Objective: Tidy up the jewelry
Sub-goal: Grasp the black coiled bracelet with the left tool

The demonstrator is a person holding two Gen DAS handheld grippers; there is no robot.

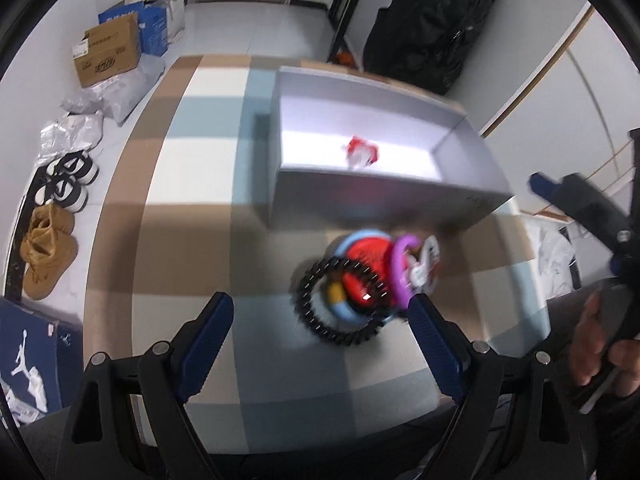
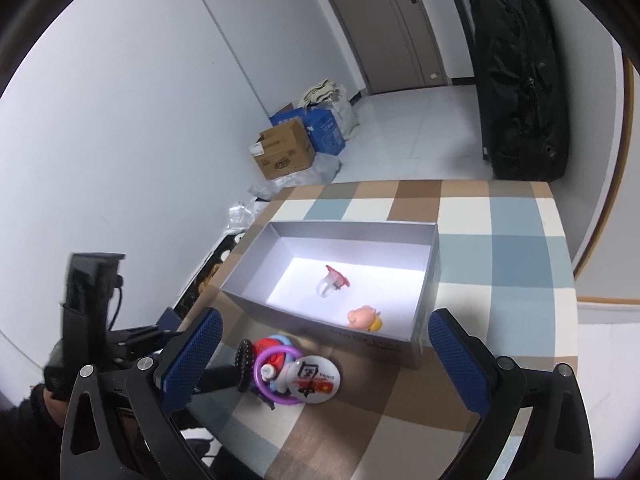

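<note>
Well, on the checked tabletop [image 2: 500,240] the open grey cardboard box [image 2: 426,280] holds two trinkets; a pile of one black beaded bracelet [image 1: 340,300], purple ring [image 2: 276,376] and round badge [image 2: 316,380] waits beside it. Both tools [image 1: 320,320] [image 2: 324,356], jaws apart and empty, hover there; next probably a pinch on the bracelet

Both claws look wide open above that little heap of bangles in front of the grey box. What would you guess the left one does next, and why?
Probably it lowers a little more and closes on the black beaded bracelet. The left gripper is open with nothing held, its right finger beside the heap, and the box already holds a ring, so the heap looks next.
</note>
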